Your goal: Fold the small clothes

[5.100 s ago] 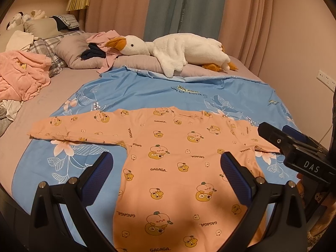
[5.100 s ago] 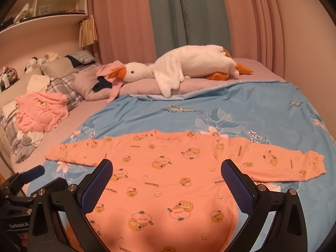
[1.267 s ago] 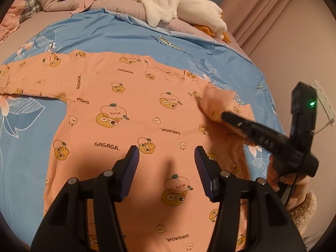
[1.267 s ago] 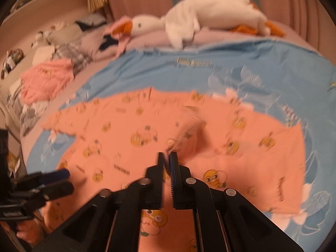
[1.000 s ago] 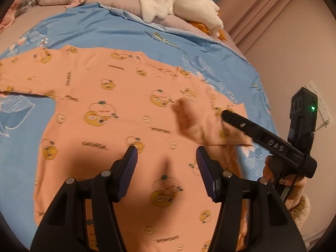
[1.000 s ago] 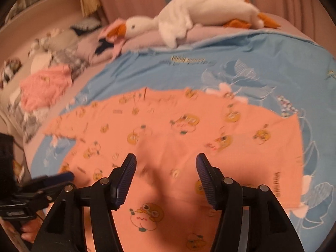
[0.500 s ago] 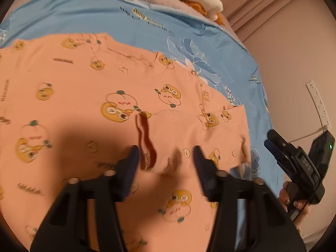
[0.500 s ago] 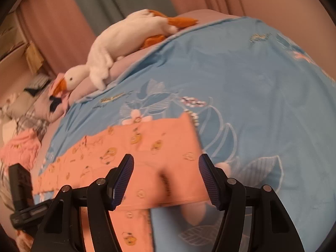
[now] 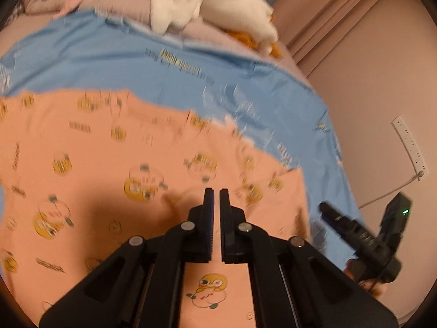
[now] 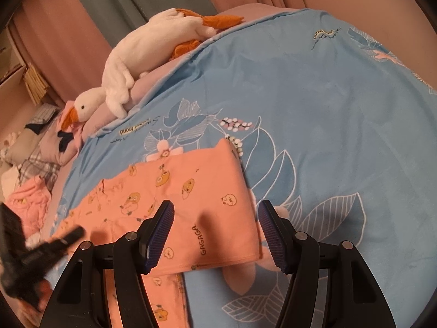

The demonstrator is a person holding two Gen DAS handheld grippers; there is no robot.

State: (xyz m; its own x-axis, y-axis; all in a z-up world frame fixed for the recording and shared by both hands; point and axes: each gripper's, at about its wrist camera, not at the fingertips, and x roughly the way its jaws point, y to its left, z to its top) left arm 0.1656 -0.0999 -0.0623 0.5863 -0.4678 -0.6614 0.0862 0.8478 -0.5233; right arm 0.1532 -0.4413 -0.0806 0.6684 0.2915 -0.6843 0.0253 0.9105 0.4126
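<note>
Since a sec ago the left hand-held gripper has gone from apart to jaws together, w/ no cloth visibly between them; the right hand-held gripper hangs apart, empty. The right sleeve now lies folded in, so one fold is prob. done. The peach cotton baby garment w/ cartoon prints lies flat on the bed's blue floral cover, its right side a straight folded edge.

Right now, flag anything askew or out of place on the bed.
Nothing looks damaged or spilled. The orange shirt lies flat on the blue quilt, its one sleeve folded in squarely. Only clutter: a plush goose and loose pink clothes beyond.
</note>
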